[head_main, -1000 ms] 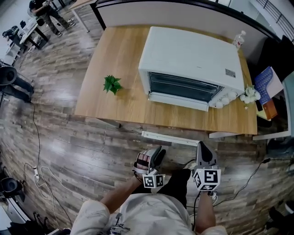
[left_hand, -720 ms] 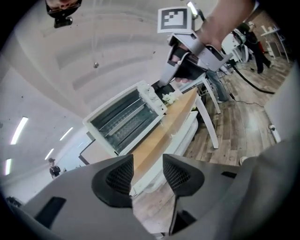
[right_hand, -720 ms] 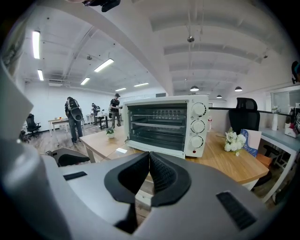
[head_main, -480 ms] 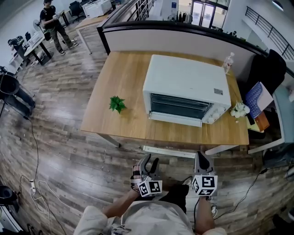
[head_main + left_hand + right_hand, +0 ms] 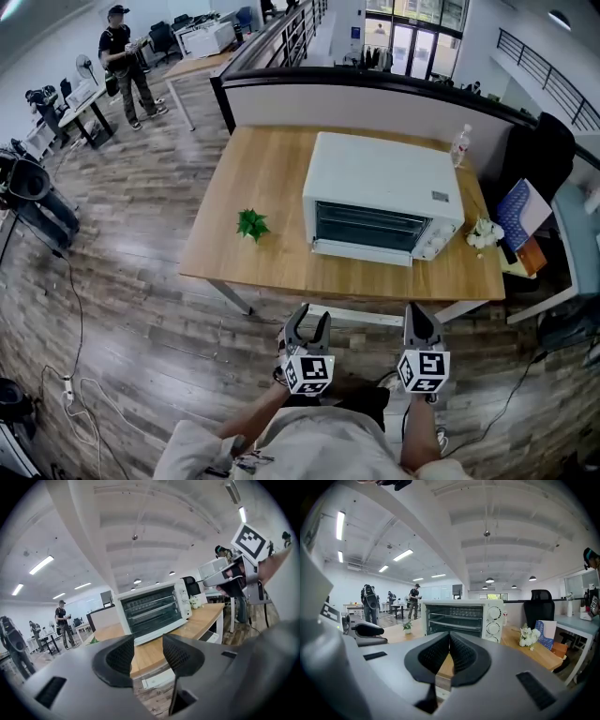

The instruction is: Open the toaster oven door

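Note:
A white toaster oven (image 5: 384, 199) stands on the wooden table (image 5: 253, 262), its glass door shut and facing me. Both grippers hang near my body, well short of the table's front edge. My left gripper (image 5: 307, 324) is open, with nothing between its jaws. My right gripper (image 5: 416, 317) is shut and empty. In the left gripper view the oven (image 5: 152, 609) shows beyond the parted jaws of the left gripper (image 5: 148, 652). In the right gripper view the oven (image 5: 464, 616) stands straight ahead of the right gripper (image 5: 450, 643), whose pads touch.
A small green plant (image 5: 251, 224) sits left of the oven. White flowers (image 5: 483, 234) and a water bottle (image 5: 459, 145) are at the table's right. A black chair (image 5: 551, 150) and a blue box (image 5: 521, 217) stand further right. A person (image 5: 122, 47) stands far left.
The head view has tilted up, so the table and oven sit lower and smaller in frame. Both grippers have stayed close to my body; the left one now points at the table.

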`<state>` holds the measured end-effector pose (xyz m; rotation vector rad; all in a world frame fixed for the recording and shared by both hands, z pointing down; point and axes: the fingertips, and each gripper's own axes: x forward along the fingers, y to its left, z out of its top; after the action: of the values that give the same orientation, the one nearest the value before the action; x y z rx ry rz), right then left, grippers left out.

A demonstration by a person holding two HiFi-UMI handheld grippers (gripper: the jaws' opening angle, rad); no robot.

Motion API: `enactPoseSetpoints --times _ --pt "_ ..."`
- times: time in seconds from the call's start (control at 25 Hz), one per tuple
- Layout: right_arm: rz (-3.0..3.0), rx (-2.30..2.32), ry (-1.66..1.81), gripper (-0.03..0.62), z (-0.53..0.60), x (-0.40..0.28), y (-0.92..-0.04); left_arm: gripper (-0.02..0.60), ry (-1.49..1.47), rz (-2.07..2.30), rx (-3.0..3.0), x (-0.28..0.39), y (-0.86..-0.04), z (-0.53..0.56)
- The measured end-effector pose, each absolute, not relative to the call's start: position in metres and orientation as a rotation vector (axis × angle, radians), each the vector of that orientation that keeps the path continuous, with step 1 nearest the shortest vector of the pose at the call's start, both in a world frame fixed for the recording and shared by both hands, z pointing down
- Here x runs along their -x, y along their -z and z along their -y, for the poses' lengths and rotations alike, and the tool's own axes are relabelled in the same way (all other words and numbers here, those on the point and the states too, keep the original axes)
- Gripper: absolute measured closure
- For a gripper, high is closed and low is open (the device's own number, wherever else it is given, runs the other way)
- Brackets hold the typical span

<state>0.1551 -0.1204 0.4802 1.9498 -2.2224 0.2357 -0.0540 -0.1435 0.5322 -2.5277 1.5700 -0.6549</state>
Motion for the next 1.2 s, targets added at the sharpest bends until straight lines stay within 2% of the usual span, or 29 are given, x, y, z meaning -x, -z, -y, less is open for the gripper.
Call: enactPoseSetpoints --times 1.2 --pt "2.248 -2.154 0.032 0.571 0.148 -0.171 -0.373 0.385 0.076 -1.549 2.612 0.084 -0.385 0.22"
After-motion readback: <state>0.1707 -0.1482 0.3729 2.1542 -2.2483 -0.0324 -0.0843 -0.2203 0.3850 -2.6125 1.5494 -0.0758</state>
